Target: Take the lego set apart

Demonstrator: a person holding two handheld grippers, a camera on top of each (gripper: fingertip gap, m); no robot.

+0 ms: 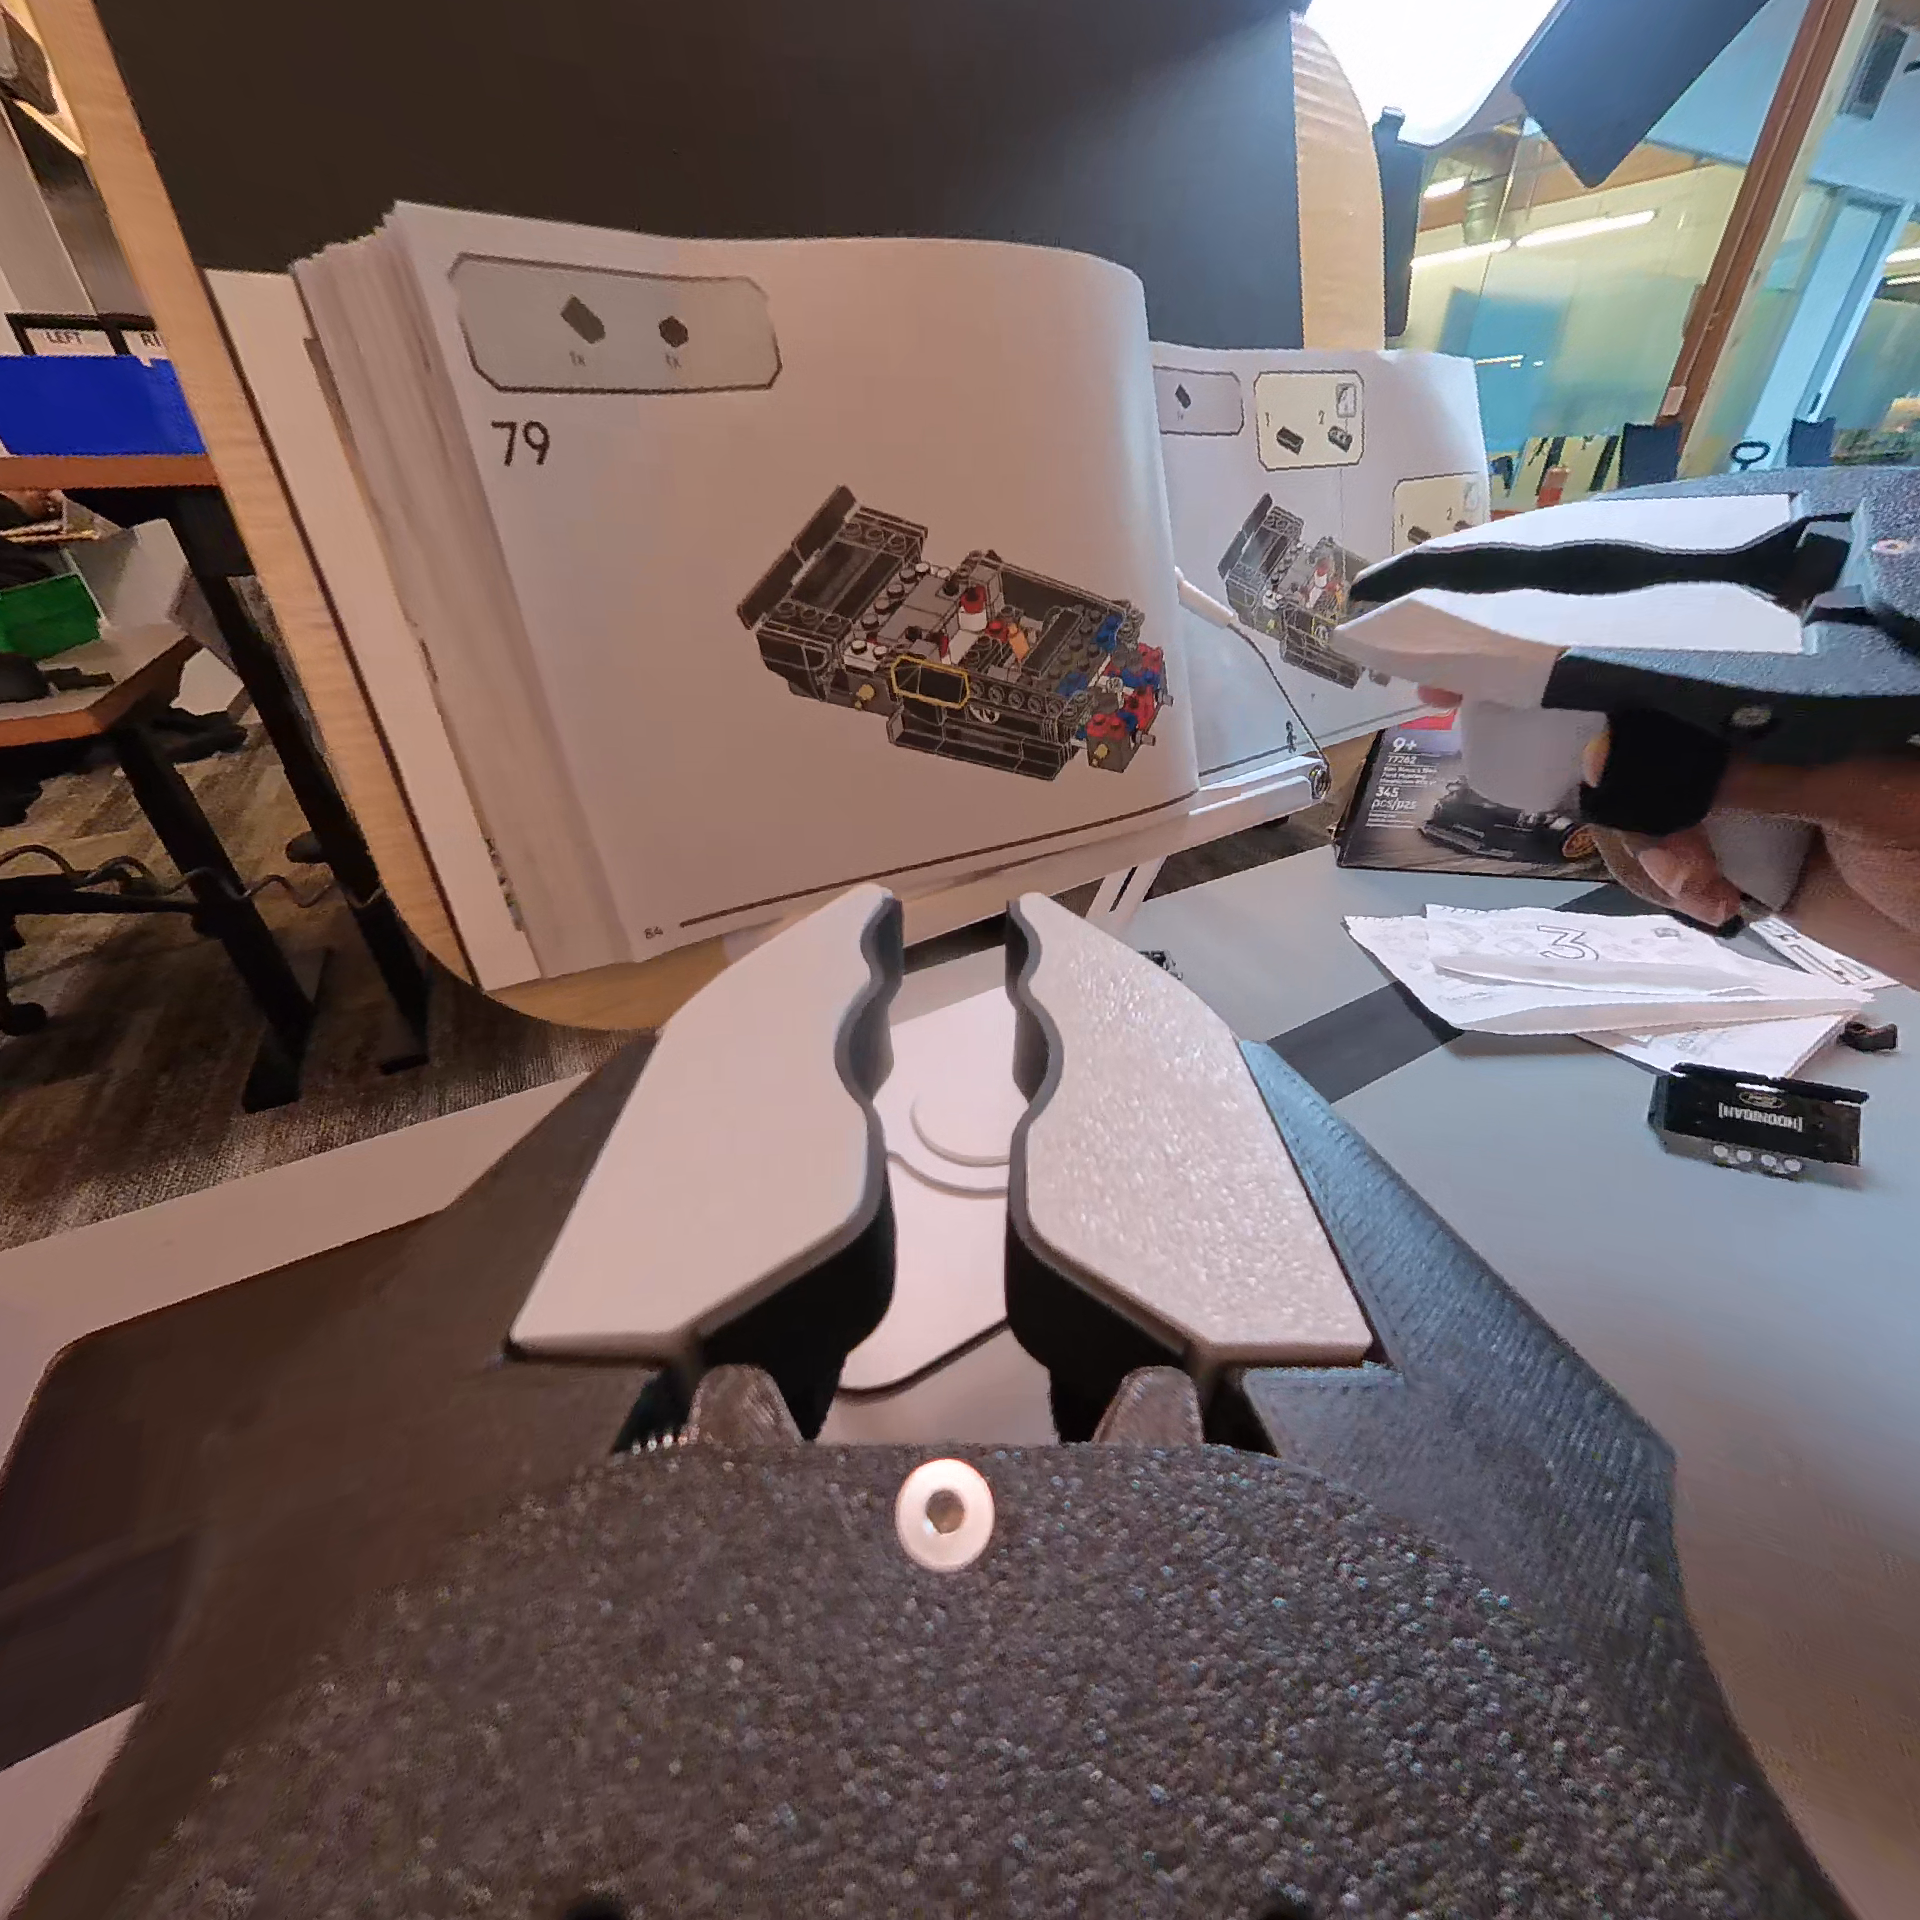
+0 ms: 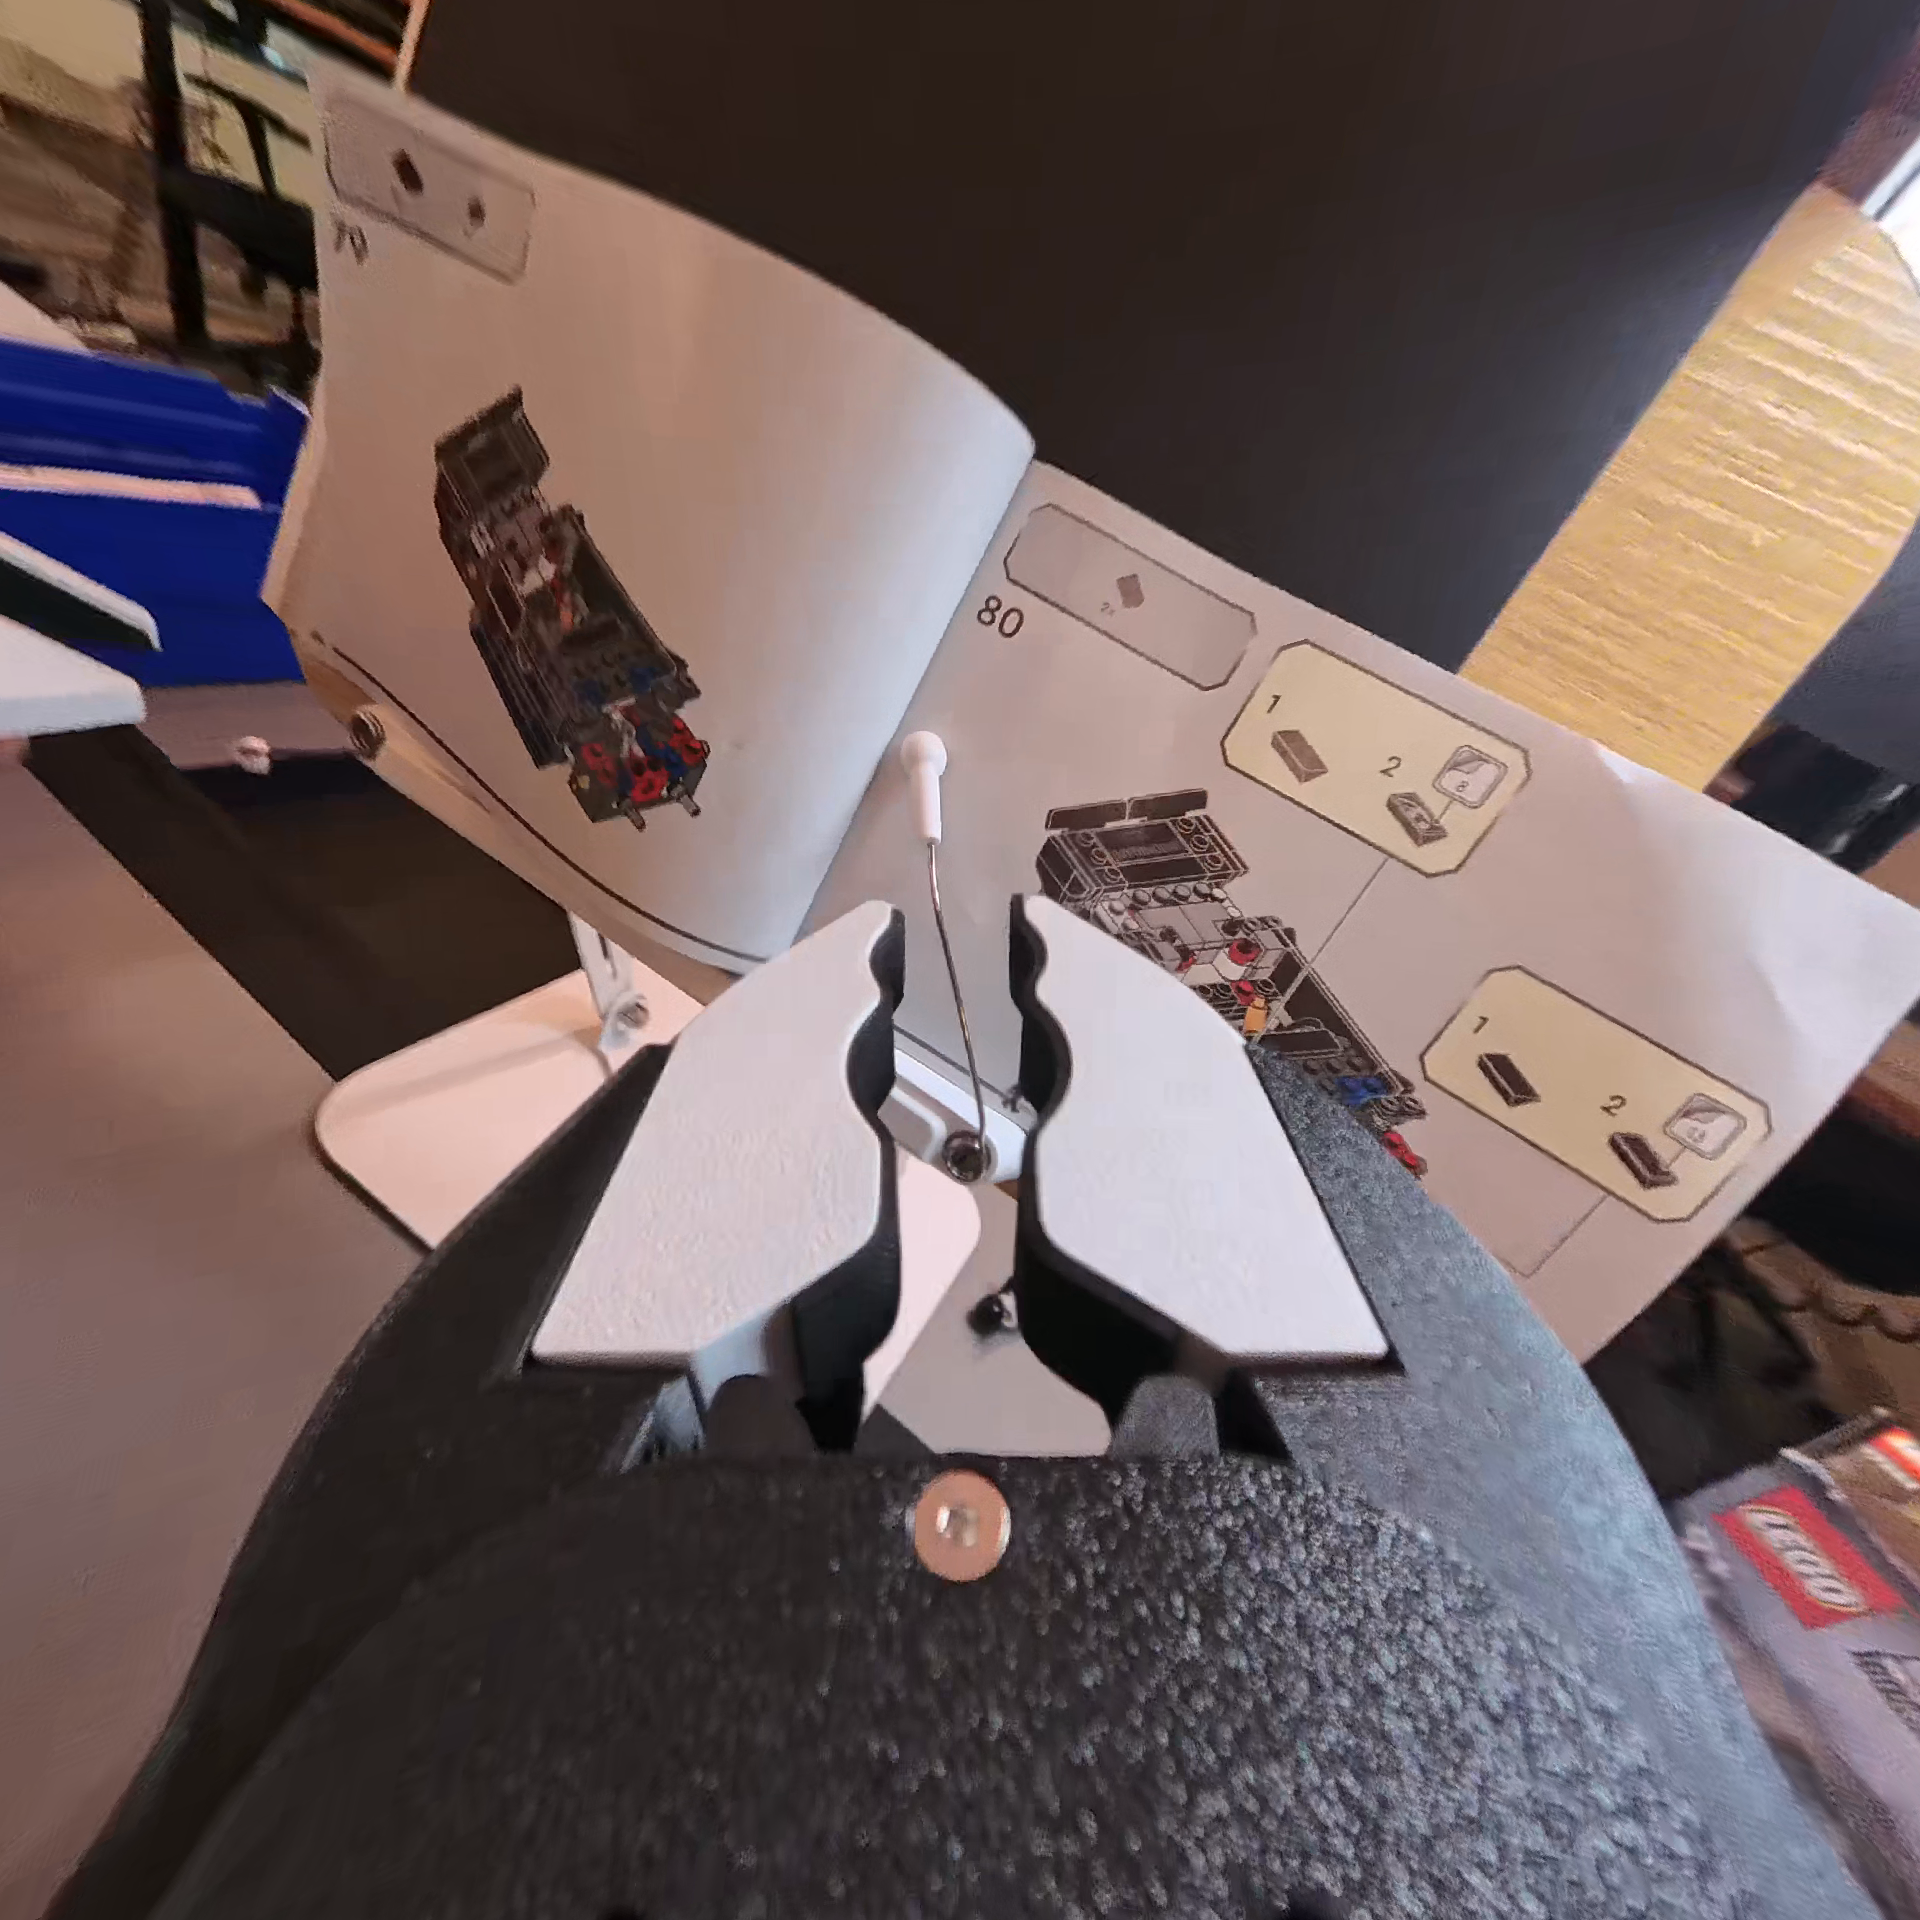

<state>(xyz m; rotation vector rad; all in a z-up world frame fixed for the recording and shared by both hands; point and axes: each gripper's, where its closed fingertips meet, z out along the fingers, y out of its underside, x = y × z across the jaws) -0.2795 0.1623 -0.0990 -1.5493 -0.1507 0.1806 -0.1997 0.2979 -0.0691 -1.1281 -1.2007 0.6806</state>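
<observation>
Grey surface (image 1: 1558, 1351) in an office room, instruction booklet (image 1: 831, 520) propped on a white stand (image 2: 457, 1101) at upper centre | black lego piece (image 1: 1756, 1120) at right, well apart from the fingers | left gripper (image 1: 951, 997) narrowly parted, empty | right gripper (image 2: 956, 997) narrowly parted around the stand's wire page clip (image 2: 940, 904), empty.

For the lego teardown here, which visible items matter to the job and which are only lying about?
Belongs to the job:
instruction booklet open on its white stand
black lego piece on the table
left tool, right tool, both open and empty

Lying about:
set box
paper bags
blue bin
</observation>
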